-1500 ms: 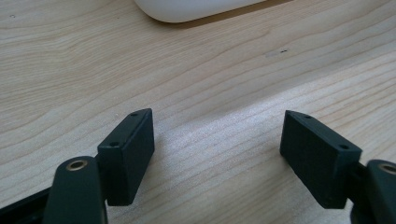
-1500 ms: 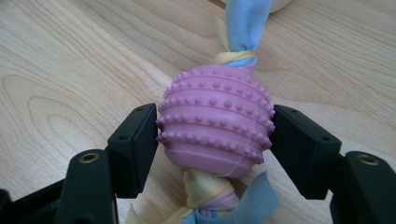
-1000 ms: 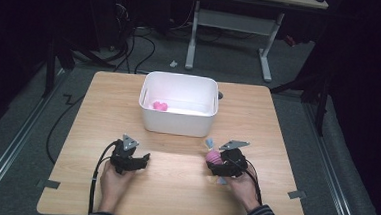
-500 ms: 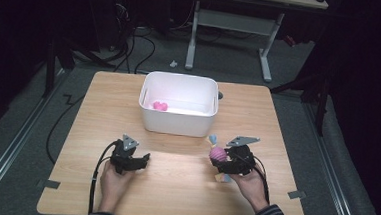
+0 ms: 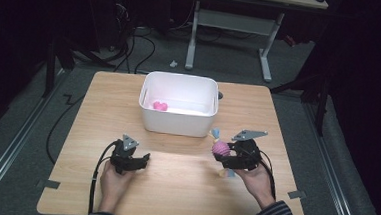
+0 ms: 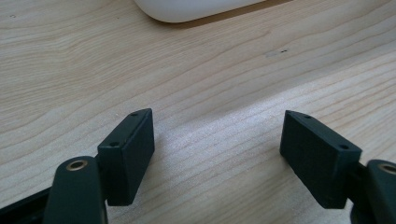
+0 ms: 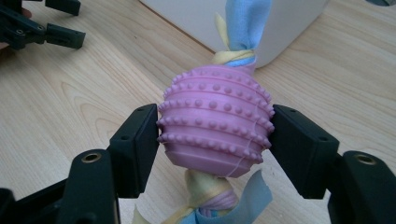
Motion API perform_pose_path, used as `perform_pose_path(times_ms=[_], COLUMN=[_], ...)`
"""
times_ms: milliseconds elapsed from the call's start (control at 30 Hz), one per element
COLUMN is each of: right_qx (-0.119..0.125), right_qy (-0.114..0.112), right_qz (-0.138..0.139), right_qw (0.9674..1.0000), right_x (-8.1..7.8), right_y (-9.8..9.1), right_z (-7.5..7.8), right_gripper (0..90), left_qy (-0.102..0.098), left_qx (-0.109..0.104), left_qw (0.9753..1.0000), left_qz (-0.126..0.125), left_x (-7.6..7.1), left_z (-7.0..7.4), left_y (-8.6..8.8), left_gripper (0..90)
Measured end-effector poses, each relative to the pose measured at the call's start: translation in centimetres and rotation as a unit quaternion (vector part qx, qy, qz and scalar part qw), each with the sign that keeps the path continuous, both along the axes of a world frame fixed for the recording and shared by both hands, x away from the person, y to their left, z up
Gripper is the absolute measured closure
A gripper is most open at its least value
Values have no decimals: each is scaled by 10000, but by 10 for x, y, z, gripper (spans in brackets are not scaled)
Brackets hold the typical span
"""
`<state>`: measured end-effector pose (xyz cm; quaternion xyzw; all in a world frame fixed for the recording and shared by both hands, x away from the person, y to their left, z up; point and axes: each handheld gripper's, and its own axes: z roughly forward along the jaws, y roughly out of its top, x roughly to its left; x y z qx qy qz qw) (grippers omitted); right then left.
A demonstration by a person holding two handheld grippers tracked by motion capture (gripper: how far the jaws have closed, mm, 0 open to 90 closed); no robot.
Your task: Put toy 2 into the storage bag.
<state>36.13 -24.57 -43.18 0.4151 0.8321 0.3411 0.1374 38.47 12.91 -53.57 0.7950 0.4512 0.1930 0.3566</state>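
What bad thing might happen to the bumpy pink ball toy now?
The right gripper pinches the pink ball toy only at its round, ribbed sides, so it might squirt out and drop onto the table. Its cloth tails dangle above and below, and could catch on the rim of the white bin if the toy goes there. Inside the bin lies another pink toy, which a drop might land on.
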Motion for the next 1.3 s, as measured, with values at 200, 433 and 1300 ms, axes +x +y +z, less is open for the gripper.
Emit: perform_pose_path(times_ms=[200,433,1300], right_qx=[60,49,196], right_qy=[-51,-201,-498], right_qz=[80,148,304], right_qw=[9999,9997,9981], right_x=[4,8,48], right_y=[-3,-4,7], right_z=[15,35,87], right_gripper=[348,349,349], left_qy=[-1,7,10], left_qx=[1,1,0], left_qw=[10000,10000,10000], left_qz=[0,-6,-8], left_x=[0,0,0], left_z=[0,0,0], left_y=[0,0,0], left_gripper=[266,266,265])
